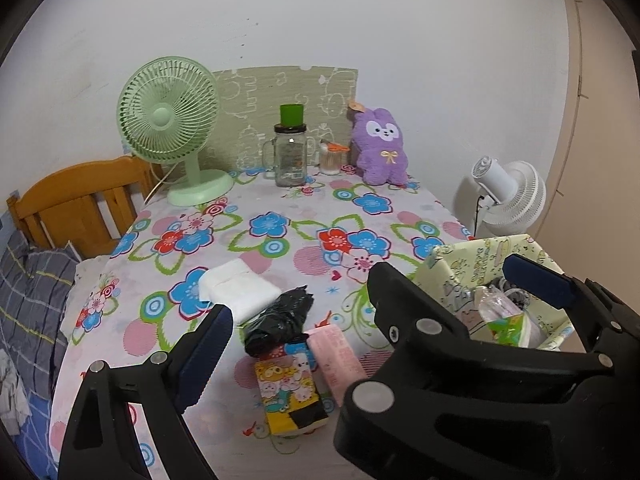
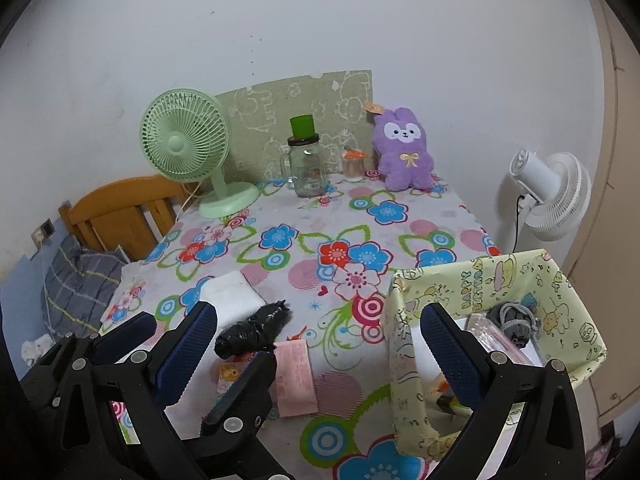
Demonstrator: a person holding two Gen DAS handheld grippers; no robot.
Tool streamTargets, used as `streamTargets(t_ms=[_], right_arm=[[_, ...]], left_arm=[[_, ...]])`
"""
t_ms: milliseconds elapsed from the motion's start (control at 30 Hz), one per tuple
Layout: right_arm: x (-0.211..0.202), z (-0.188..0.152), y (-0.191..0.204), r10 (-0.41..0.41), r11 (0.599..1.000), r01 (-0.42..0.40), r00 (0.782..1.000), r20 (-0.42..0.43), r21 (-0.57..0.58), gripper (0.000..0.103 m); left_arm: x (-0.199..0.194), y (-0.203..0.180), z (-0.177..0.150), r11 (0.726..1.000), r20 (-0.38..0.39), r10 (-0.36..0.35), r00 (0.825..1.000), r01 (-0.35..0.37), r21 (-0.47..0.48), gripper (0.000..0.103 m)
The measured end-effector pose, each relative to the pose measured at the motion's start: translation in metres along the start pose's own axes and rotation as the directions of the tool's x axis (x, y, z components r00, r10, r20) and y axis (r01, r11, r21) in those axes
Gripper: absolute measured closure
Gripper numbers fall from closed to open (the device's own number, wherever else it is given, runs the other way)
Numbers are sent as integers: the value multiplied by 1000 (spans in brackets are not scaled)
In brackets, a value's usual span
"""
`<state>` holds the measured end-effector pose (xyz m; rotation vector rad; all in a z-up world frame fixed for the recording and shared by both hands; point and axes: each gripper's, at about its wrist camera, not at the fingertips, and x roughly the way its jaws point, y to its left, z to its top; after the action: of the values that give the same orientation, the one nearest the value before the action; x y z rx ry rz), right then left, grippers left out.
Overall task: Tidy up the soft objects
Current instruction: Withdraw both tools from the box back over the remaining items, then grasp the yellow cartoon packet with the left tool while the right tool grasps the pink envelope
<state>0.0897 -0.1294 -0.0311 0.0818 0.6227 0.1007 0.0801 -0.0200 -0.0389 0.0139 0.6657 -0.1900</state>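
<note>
Glossy crinkled black plastic bag [image 1: 280, 322], fluffy purple plush toy [image 1: 382, 146], clear glass jar [image 1: 290, 156], smooth printed tablecloth [image 1: 280, 248].

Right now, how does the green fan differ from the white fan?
The green fan stands on the table, on its own round base; the white fan stands off the table, past its right edge. The green fan faces the cameras, flat grille showing; the white fan is turned away, its motor housing toward us. The green fan sits at the back left; the white fan is to the right. Both are near the wall.
</note>
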Motion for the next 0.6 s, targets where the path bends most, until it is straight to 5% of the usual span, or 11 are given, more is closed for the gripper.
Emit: streamTargets(t_ms=[600], right_arm=[[43,-28,17,52,998,-54,997,-55,-42,7]], left_arm=[[35,29,-33,996,-73,43,996,-48,-73,10]])
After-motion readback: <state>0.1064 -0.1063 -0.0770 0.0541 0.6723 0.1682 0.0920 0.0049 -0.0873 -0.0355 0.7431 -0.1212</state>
